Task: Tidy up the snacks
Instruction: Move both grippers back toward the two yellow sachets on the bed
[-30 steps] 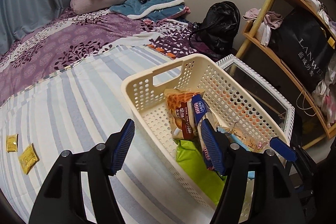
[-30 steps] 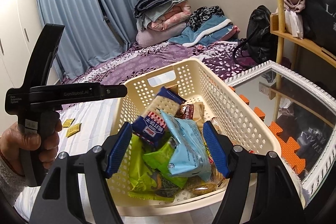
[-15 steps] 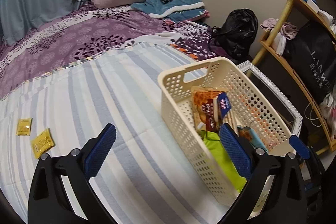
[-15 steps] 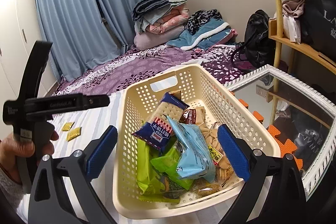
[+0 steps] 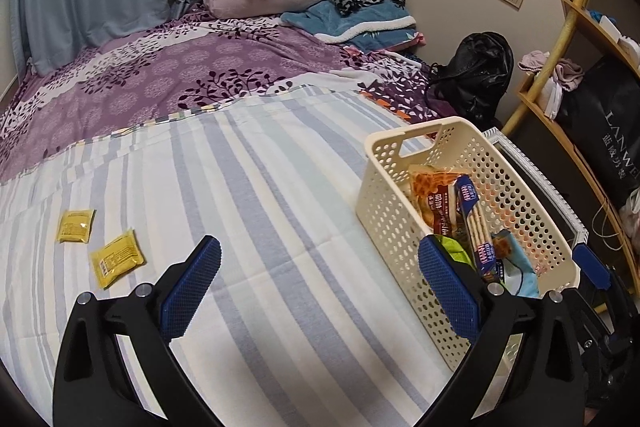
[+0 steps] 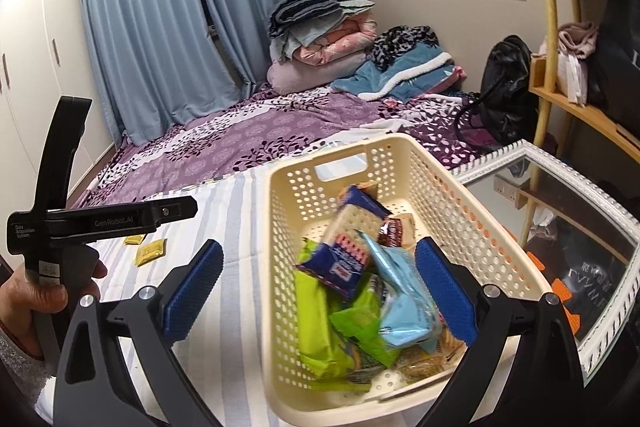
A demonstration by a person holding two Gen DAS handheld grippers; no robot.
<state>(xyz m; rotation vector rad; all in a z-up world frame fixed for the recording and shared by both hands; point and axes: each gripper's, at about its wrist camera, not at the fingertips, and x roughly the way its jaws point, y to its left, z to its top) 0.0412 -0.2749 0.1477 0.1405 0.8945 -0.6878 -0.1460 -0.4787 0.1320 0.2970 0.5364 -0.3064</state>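
The cream perforated plastic basket (image 6: pixel 404 163) stands on the blue-and-white striped bed sheet (image 5: pixel 256 195) near the bed's right edge, beside a white-framed mirror (image 6: pixel 560 235) that lies just past that edge. The basket holds a navy cracker packet (image 6: pixel 348 247) leaning on top, a light-blue snack bag (image 6: pixel 404 303), lime-green snack packets (image 6: pixel 320 323), a brown-and-orange waffle packet (image 5: pixel 434 199) at the far end, and biscuit packs at the near end. Two small yellow sachets (image 5: pixel 116 261) lie loose on the sheet, well apart from the basket on its left side. Between the sachets and the basket the striped sheet is bare and flat; beyond it lies a purple floral bedspread (image 5: pixel 160 83). The left tongs (image 5: pixel 316 287) are released, both blue pads spread wide over bare sheet with nothing between them, the right pad overlapping the basket's near left wall in view. The right tongs (image 6: pixel 320 291) are likewise released, having just been opening, and hang above the basket's near end, angled downward, with the snacks below and untouched. A hand (image 6: pixel 36 299) grips the left tool's black handle at the left.
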